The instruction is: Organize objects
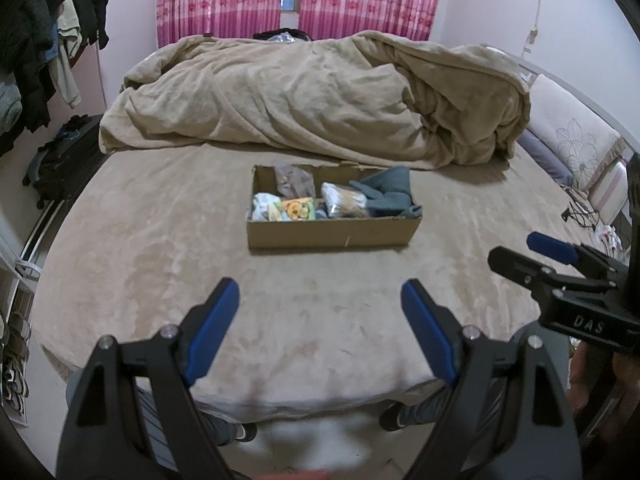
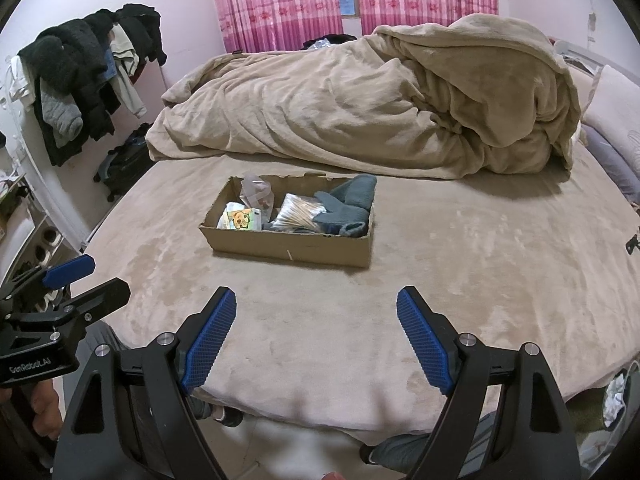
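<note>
Both grippers are held above the near edge of the bed (image 1: 140, 240), well apart from the cardboard box (image 1: 328, 234) that stands on the beige sheet in the middle. The left gripper (image 1: 320, 328) has its two blue pads wide apart and nothing is between them. The right gripper (image 2: 316, 336) is the same, jaws spread and empty. In the left wrist view the right gripper is also seen from the side at the right edge.

Inside the box lie a grey-blue cloth (image 2: 348, 200) at the right end, a clear bag of cotton swabs (image 2: 294, 212) just beside it in the middle, a small packet with a cartoon print (image 2: 240, 218) at the left front, and a crumpled clear plastic bag (image 2: 256, 190) at the left back.

Behind the box a beige blanket (image 1: 312, 96) is piled up. Pink curtains (image 1: 224, 0) hang on the far wall, and dark clothes (image 2: 84, 76) hang at the left
</note>
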Demonstrator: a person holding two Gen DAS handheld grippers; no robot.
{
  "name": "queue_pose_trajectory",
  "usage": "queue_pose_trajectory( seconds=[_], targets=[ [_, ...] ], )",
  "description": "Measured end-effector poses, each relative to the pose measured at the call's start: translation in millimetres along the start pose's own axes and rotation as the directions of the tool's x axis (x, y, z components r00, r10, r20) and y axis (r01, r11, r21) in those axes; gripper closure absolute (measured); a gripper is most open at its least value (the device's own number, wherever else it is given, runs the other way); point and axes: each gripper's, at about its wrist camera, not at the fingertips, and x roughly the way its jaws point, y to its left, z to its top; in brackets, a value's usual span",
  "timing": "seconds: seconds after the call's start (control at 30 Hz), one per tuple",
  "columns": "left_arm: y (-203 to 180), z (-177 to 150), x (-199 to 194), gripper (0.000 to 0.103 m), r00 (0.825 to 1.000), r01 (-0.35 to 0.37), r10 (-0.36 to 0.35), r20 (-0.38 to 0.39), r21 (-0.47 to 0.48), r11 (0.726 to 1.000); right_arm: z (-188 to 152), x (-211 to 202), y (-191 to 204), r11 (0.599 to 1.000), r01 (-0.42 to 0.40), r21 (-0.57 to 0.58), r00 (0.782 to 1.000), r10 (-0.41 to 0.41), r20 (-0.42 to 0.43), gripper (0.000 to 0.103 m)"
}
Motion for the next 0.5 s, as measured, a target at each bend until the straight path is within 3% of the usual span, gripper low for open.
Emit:
queue_pose_trajectory(
  seconds=[0.5],
  targets=[
    [1,-10,26,0.018,0.999,0.031,-0.031,-0.016,0.012,0.999,-4,11,-9,1.0,-0.003,-0.003,1.0,0.003,-0.009,0.018]
  ],
)
